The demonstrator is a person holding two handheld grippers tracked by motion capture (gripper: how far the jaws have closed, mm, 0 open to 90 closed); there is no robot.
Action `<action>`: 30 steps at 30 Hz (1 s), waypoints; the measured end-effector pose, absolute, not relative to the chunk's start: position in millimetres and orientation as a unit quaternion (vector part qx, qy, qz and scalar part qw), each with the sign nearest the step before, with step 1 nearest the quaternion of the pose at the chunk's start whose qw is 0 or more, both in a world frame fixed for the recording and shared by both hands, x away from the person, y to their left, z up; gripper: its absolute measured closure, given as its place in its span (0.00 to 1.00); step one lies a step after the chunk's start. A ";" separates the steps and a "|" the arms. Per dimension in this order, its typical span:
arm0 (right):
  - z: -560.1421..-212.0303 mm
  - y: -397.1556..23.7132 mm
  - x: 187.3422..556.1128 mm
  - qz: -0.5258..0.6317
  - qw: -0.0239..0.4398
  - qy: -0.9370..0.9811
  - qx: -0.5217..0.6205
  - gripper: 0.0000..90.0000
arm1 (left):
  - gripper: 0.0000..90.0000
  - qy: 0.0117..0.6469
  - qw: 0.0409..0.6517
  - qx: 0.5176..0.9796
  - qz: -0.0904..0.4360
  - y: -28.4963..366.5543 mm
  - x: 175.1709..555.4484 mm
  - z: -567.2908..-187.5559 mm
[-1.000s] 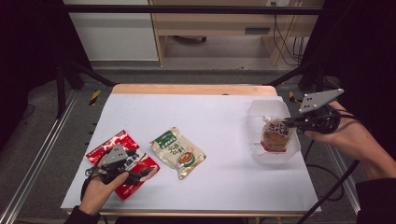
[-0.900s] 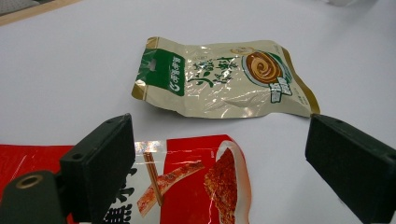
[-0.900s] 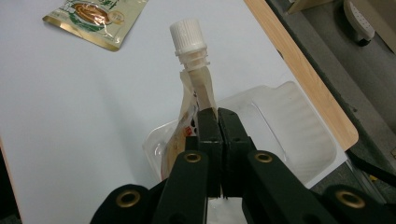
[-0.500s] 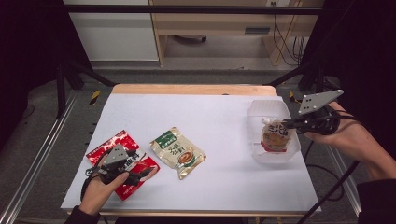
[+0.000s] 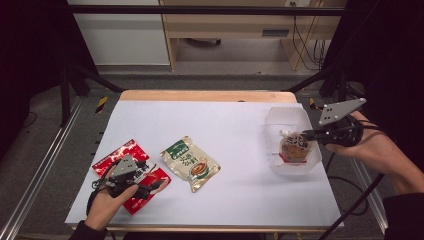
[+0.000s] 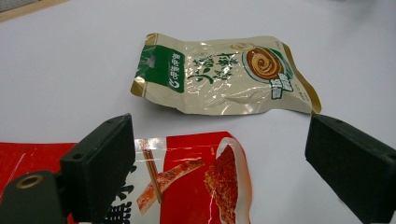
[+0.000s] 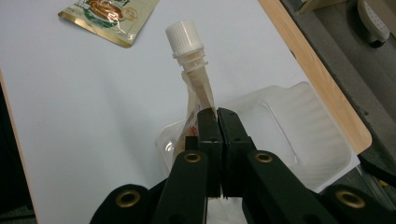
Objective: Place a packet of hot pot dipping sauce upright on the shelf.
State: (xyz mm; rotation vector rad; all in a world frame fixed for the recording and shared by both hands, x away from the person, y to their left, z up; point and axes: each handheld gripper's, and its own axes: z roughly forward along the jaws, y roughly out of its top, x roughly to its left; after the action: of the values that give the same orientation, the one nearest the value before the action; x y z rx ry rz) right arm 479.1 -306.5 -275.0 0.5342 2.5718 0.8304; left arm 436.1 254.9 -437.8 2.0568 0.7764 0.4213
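A spout pouch (image 5: 294,148) with a white cap (image 7: 184,37) stands upright inside a clear plastic tray (image 5: 292,120) at the table's right side. My right gripper (image 5: 307,134) is shut on the pouch's top edge just below the spout (image 7: 196,88), its jaws pressed together (image 7: 217,116). At the front left, my left gripper (image 5: 149,187) rests low over a red snack packet (image 5: 125,152), jaws wide open with the packet's end (image 6: 196,186) between them, pads apart from it (image 6: 224,144). A beige and green pouch (image 5: 190,162) lies flat mid-table.
The white table sheet (image 5: 225,120) has a wooden strip along its far edge (image 5: 210,96). The beige pouch (image 6: 224,74) lies just beyond the left gripper. The tray's rim (image 7: 299,126) sits near the table's right edge. Metal frame rails run along both sides.
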 end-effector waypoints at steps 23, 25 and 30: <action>-310.1 -311.0 486.4 0.298 0.167 0.917 0.208 0.99 | 0.09 0.311 0.434 0.829 0.168 253.4 435.6 -438.7; -311.2 -310.1 486.8 0.299 0.167 0.917 0.205 0.99 | 0.09 0.311 0.434 0.829 0.168 253.6 435.7 -438.7; -314.9 -309.4 487.4 0.301 0.163 0.917 0.206 0.99 | 0.09 0.312 0.434 0.828 0.168 253.8 435.6 -438.7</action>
State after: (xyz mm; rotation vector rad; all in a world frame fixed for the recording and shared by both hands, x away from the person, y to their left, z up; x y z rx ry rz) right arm 487.4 -309.4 -314.9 0.5871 2.6159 0.8583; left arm 435.6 253.8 -438.7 2.0630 0.7761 0.4193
